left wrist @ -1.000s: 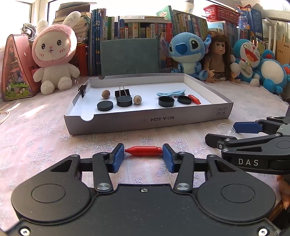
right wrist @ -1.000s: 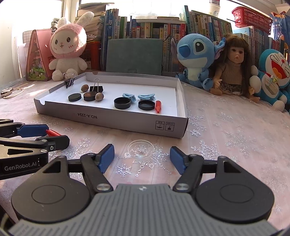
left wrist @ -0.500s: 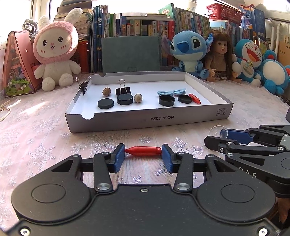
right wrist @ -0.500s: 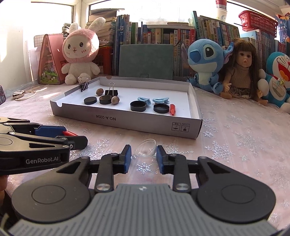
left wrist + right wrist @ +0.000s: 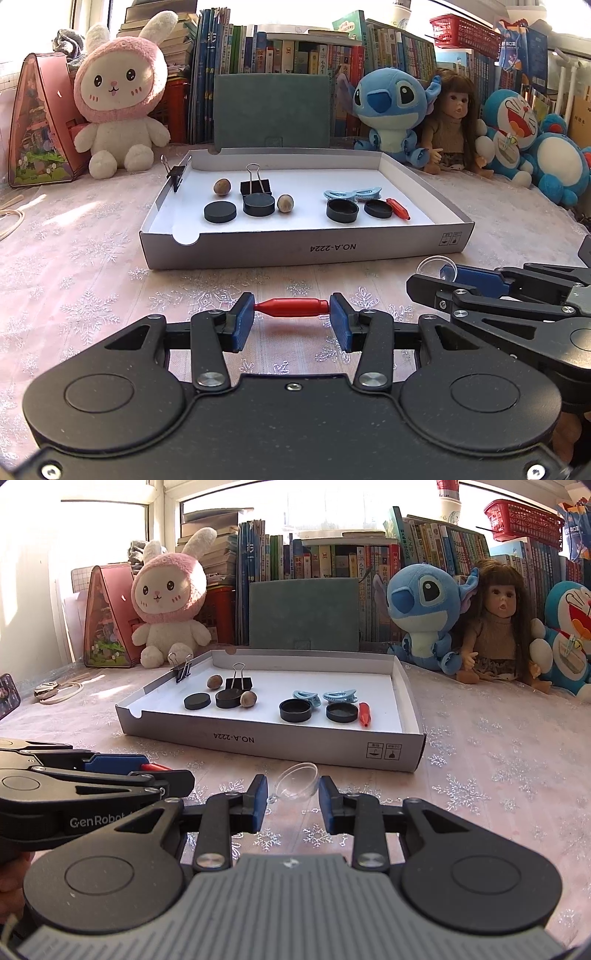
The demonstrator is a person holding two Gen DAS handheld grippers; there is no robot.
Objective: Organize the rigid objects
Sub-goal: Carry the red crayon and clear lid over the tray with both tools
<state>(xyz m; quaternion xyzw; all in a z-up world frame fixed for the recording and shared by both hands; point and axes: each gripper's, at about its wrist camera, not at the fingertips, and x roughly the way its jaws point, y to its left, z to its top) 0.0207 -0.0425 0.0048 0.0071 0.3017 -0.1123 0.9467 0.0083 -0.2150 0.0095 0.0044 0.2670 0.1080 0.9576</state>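
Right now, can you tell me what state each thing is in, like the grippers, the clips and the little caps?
left hand-held gripper: shut on the red peg, gripped end to end.
right hand-held gripper: just closed, shut on the clear dome, tilted on edge.
white box: open, no lid.
binder clip: clamped on the box's left wall.
binder clip in box: standing, handles up.
black caps: lying flat, two hollow side up.

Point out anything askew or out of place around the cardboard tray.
One black binder clip is clamped on the tray's left wall instead of lying inside like the other clip. Otherwise the lids, nuts and blue clips lie grouped in the tray; nothing looks spilled or damaged.
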